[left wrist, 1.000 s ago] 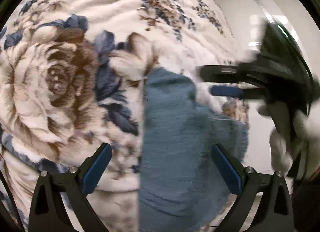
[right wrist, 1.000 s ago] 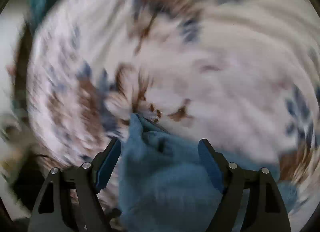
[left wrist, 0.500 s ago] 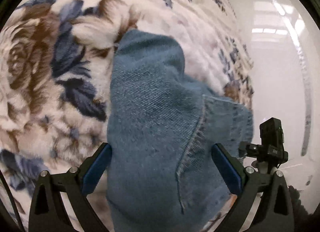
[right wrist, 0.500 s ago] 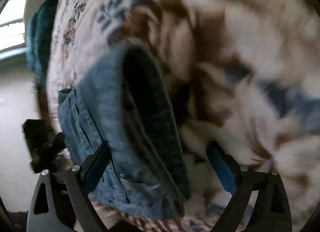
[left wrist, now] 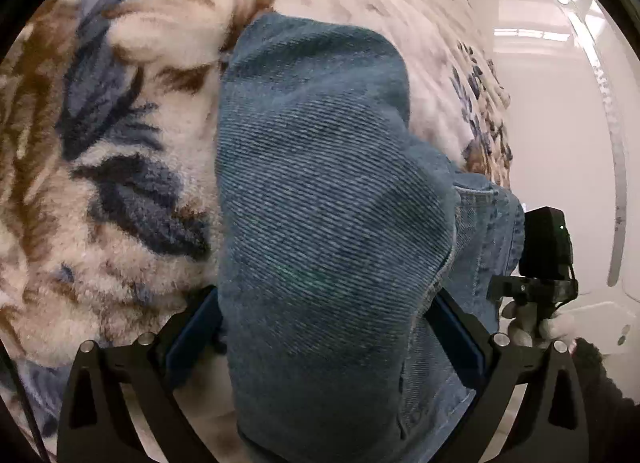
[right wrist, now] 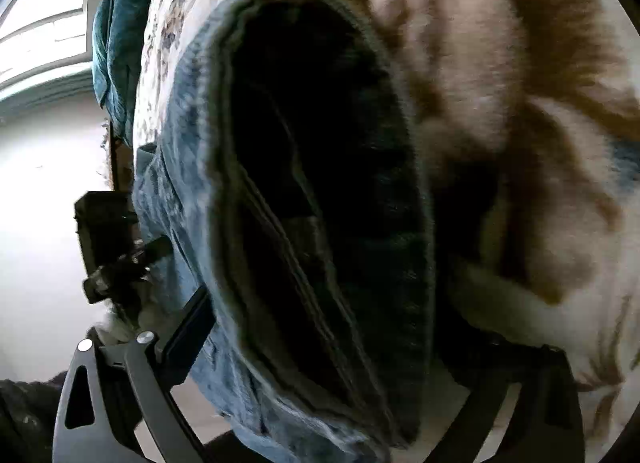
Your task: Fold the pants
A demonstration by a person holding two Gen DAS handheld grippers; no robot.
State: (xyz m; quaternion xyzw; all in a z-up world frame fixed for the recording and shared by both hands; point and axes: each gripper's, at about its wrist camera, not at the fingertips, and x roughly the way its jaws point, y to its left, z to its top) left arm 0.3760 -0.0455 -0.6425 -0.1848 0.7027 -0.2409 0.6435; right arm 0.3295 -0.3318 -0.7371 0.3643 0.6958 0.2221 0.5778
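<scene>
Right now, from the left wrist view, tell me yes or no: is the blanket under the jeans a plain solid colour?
No. The blanket beside the jeans bears a large brown and blue flower print on cream.
</scene>
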